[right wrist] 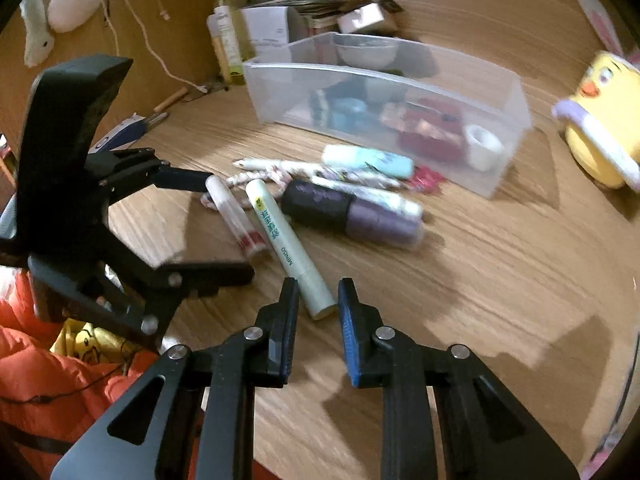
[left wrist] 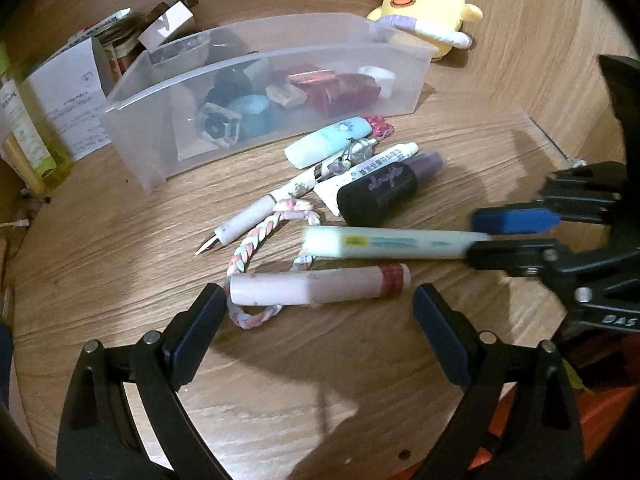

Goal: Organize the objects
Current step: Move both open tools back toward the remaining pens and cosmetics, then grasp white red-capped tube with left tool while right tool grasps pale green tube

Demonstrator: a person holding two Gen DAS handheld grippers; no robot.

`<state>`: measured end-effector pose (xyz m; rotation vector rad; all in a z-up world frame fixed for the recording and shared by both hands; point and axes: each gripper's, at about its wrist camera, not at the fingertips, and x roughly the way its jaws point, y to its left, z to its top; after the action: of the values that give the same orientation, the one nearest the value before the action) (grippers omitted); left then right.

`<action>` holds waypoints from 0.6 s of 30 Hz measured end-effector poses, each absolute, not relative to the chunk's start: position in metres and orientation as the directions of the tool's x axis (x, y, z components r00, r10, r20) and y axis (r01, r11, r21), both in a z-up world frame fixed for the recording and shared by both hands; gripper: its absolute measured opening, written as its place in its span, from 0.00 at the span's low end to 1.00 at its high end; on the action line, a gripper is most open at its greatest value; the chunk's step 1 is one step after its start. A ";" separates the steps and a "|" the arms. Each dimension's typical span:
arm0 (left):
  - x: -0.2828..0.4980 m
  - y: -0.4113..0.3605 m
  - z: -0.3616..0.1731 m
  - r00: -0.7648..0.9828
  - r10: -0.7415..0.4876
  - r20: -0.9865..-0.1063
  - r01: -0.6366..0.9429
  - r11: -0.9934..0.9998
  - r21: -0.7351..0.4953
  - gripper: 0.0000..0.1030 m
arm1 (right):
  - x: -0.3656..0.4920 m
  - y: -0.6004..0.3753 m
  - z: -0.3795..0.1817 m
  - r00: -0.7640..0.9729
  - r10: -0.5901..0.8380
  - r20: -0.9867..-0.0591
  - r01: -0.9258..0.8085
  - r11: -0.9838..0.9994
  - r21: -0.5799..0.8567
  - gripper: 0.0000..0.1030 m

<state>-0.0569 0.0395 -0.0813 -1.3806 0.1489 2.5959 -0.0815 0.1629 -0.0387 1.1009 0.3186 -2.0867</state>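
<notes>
Your left gripper (left wrist: 318, 312) hangs spread wide, the pink tube (left wrist: 320, 285) lying just ahead between its tips. Your right gripper (right wrist: 318, 300) brackets the pale green tube (right wrist: 286, 246), jaws slightly parted, apparently not yet pinching. Square up, close gently, then carry it ahead to the clear bin (right wrist: 500, 176).

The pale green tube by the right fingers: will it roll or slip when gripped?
The pale green tube looks round and smooth, so it may roll on the wooden table. It looks rigid. The right gripper straddles only its end, so it might pivot.
</notes>
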 end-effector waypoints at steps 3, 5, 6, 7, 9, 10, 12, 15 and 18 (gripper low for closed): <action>-0.059 0.041 -0.081 -0.556 0.112 -0.824 -0.203 -0.979 0.004 0.93 | -0.076 0.175 -0.037 -0.361 -0.484 -0.797 0.705 -0.701 0.107 0.18; -0.060 0.038 -0.081 -0.561 0.115 -0.820 -0.185 -0.983 -0.012 0.89 | -0.074 0.177 -0.035 -0.356 -0.482 -0.801 0.707 -0.699 0.106 0.18; -0.060 0.037 -0.081 -0.568 0.112 -0.816 -0.177 -0.984 -0.012 0.86 | -0.074 0.176 -0.034 -0.357 -0.486 -0.798 0.712 -0.694 0.104 0.18; -0.060 0.037 -0.080 -0.575 0.103 -0.812 -0.171 -0.985 -0.005 0.82 | -0.075 0.174 -0.033 -0.356 -0.488 -0.797 0.718 -0.689 0.101 0.18; -0.058 0.034 -0.079 -0.581 0.112 -0.806 -0.165 -0.986 -0.018 0.82 | -0.076 0.167 -0.032 -0.354 -0.493 -0.795 0.731 -0.676 0.093 0.19; -0.058 0.033 -0.078 -0.581 0.118 -0.805 -0.165 -0.986 -0.025 0.82 | -0.077 0.161 -0.033 -0.351 -0.495 -0.795 0.739 -0.667 0.089 0.20; -0.056 0.031 -0.077 -0.586 0.116 -0.802 -0.160 -0.987 -0.026 0.82 | -0.080 0.150 -0.035 -0.345 -0.495 -0.798 0.753 -0.653 0.080 0.22; -0.051 0.028 -0.073 -0.601 0.116 -0.791 -0.154 -0.988 -0.027 0.82 | -0.083 0.132 -0.041 -0.333 -0.486 -0.808 0.771 -0.634 0.064 0.22; -0.046 0.021 -0.064 -0.622 0.122 -0.773 -0.144 -0.989 -0.039 0.82 | -0.081 0.122 -0.045 -0.339 -0.481 -0.808 0.785 -0.618 0.039 0.21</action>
<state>-0.0459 0.0209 -0.0641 -1.2858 0.0400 2.7034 -0.0813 0.1217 -0.0449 1.0533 0.4626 -2.0210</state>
